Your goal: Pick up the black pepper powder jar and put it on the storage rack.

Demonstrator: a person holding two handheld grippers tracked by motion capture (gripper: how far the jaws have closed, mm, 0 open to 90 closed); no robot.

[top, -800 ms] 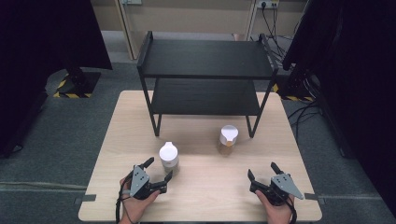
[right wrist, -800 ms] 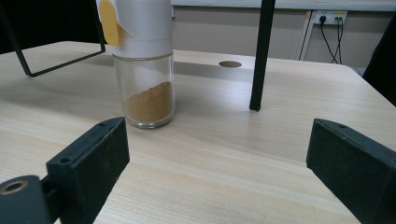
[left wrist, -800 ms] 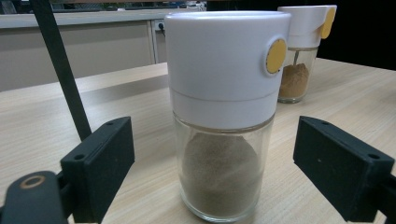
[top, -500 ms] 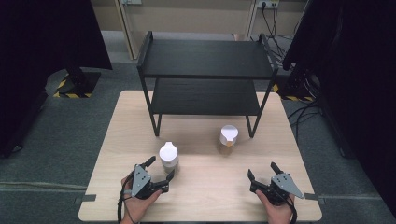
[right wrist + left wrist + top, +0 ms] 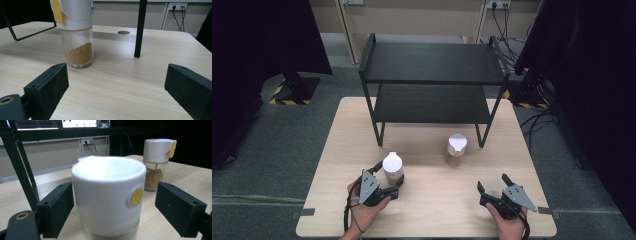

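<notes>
Left gripper nearer white-capped jar — jaws apart

Evenly lit from above, dark at the sides. Soft shadows under the shelf. Near white-capped jar blurred, perhaps too close for focus.

Near jar blurred; base cut off, contents perhaps unreadable.
</notes>
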